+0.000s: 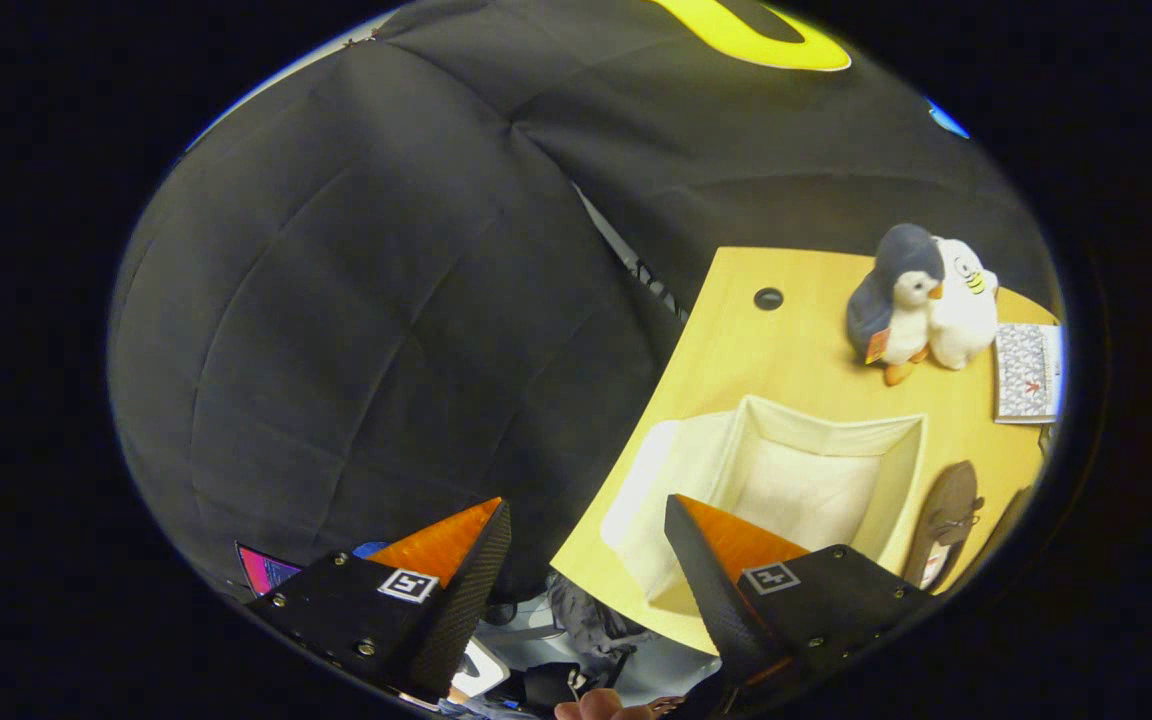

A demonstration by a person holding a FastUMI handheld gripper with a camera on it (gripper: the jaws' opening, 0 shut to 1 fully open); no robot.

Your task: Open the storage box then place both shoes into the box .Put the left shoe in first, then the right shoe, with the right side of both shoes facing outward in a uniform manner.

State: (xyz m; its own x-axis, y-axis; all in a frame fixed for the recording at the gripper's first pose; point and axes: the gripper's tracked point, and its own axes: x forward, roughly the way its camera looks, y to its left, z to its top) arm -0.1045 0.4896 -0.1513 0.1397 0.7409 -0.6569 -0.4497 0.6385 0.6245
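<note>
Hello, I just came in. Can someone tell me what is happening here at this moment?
A person is holding a handheld gripper above a wooden table. Its fingers are apart and hold nothing. Just ahead of them sits a white storage box, already open, with nothing visible inside. A brown shoe lies on the table beside the box, not yet picked up. Beyond the box stand a penguin plush and a white plush, with a patterned booklet next to them.

Claw [586, 520] spread, empty, above open storage box [816, 470] beside shoe [948, 520] on table [736, 340].
</note>
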